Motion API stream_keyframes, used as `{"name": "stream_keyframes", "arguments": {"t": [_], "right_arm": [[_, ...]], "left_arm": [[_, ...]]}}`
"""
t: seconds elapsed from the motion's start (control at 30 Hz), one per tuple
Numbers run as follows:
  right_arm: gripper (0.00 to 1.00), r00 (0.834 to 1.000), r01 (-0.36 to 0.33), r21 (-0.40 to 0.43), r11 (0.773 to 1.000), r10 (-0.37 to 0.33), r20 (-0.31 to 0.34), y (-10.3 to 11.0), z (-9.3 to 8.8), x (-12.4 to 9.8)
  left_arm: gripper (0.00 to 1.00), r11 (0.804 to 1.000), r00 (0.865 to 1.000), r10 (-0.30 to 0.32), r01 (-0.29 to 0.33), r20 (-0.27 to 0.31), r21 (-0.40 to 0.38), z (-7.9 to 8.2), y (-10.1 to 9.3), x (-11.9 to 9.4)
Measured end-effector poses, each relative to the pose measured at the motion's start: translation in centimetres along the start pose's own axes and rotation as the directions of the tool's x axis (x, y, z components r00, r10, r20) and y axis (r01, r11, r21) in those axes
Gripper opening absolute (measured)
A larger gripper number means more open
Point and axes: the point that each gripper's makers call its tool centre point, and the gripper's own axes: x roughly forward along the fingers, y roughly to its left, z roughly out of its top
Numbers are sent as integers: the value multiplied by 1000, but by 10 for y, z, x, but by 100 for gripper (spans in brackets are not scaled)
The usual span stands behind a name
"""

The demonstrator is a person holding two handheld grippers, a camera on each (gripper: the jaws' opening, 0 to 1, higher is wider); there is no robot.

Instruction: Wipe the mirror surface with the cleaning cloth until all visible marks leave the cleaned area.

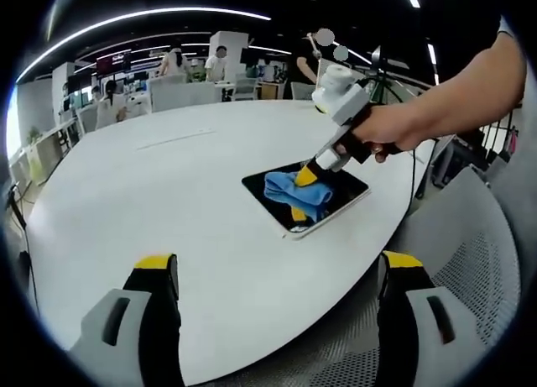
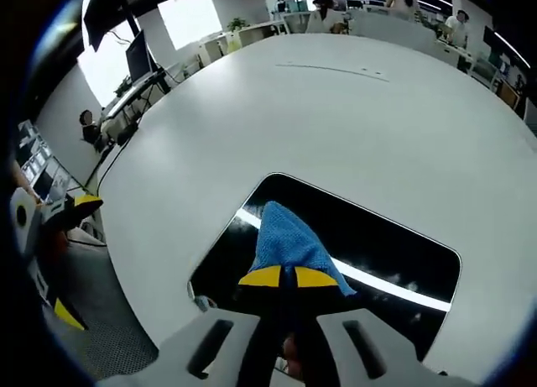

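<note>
Mirror glass [image 2: 369,244], a dark rectangle with rounded corners, lies flat on the white round table [image 2: 352,110] directly ahead of the right gripper [image 2: 294,276], whose yellow-tipped jaws are pressed together on the near end of the blue cleaning cloth [image 2: 285,240]. Beyond the jaws the cloth spreads across the glass, and a bright strip of reflected light runs over the mirror past its far side. In the left gripper view the mirror [image 1: 348,190] sits well ahead and to the right of the left gripper [image 1: 281,274], whose jaws stand wide apart over the table's near edge with nothing between them. There the cloth [image 1: 298,194] lies bunched on the glass under the right gripper [image 1: 307,175], held by a person's hand [image 1: 390,131].
</note>
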Motion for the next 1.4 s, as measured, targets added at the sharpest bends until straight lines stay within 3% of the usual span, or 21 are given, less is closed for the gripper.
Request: {"name": "stream_keyframes", "arguments": {"t": [0.67,1.4], "right_arm": [[0,999,41,52,998,-42,0,-50,-23,-22],[0,994,112,54,992,-111,-13,-96,-44,-45]], "left_arm": [[99,1000,1000,17,-17,-8,10,-2,4,0],[98,999,999,28,-28,-24,19,-5,7,1]]}}
